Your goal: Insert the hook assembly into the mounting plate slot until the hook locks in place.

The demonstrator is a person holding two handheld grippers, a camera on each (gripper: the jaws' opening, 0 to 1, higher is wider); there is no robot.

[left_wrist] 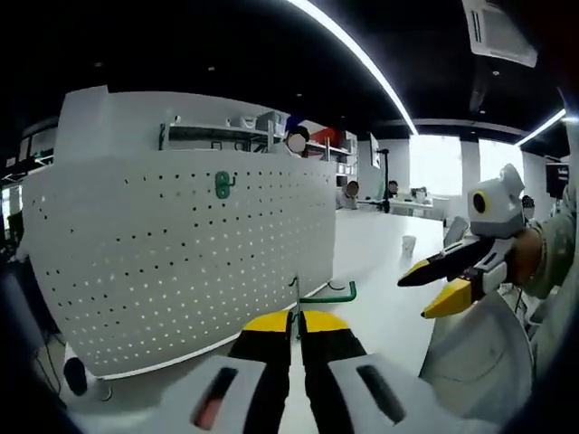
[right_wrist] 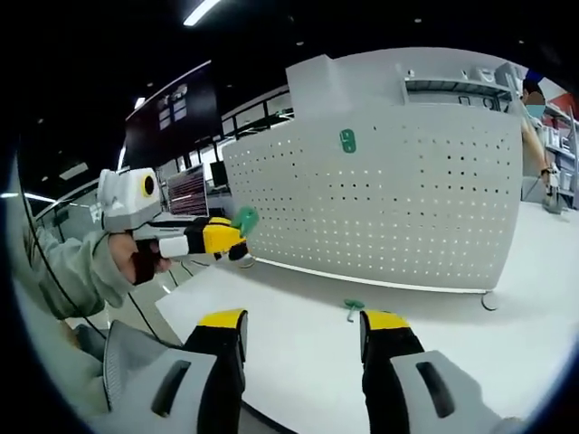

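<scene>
Two green hooks lie apart from the white pegboard: one is pinched between the pressed-together jaws of the left gripper (left_wrist: 296,324), its wire hook (left_wrist: 327,296) jutting up and to the right past the yellow tips. In the right gripper view that same gripper (right_wrist: 237,237) sits at left, well above the table (right_wrist: 298,344), with a green piece at its tip. A second small green hook (right_wrist: 353,308) lies on the table near the pegboard (right_wrist: 389,190). The right gripper (right_wrist: 303,330) has its jaws spread wide, nothing between them. High on the board hangs a green mounted hook (left_wrist: 223,183), seemingly already seated, though it is too small to be sure.
</scene>
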